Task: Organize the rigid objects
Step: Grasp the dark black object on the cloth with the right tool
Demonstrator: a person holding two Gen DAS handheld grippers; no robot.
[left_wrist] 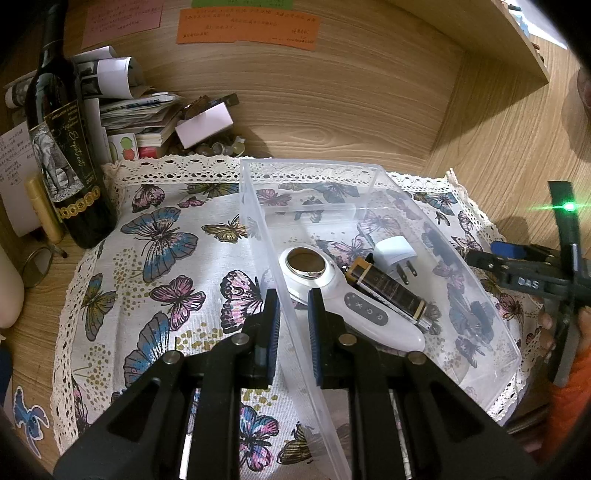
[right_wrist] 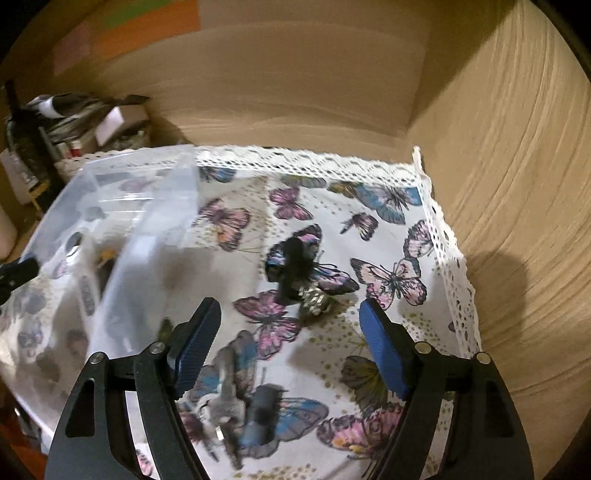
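Observation:
A clear plastic bin (left_wrist: 255, 221) stands on a butterfly-print cloth (left_wrist: 159, 258). Inside lie a white handheld device (left_wrist: 332, 291), a black and gold battery (left_wrist: 388, 291) and a white plug adapter (left_wrist: 395, 254). My left gripper (left_wrist: 293, 325) is shut on the bin's near left wall. My right gripper (right_wrist: 290, 339) is open and empty above the cloth (right_wrist: 369, 229), to the right of the bin (right_wrist: 122, 236). A dark furry keychain with metal parts (right_wrist: 299, 280) lies just ahead of it. A grey and blue object (right_wrist: 255, 417) lies between its fingers, blurred. The right gripper also shows at the left wrist view's right edge (left_wrist: 517, 266).
A dark wine bottle (left_wrist: 62, 155) stands at the cloth's left edge beside stacked papers and small clutter (left_wrist: 147, 118). Wooden walls (left_wrist: 332, 92) enclose the back and right. Coloured notes (left_wrist: 247, 26) hang on the back wall. A round metal ring (left_wrist: 37, 266) lies left.

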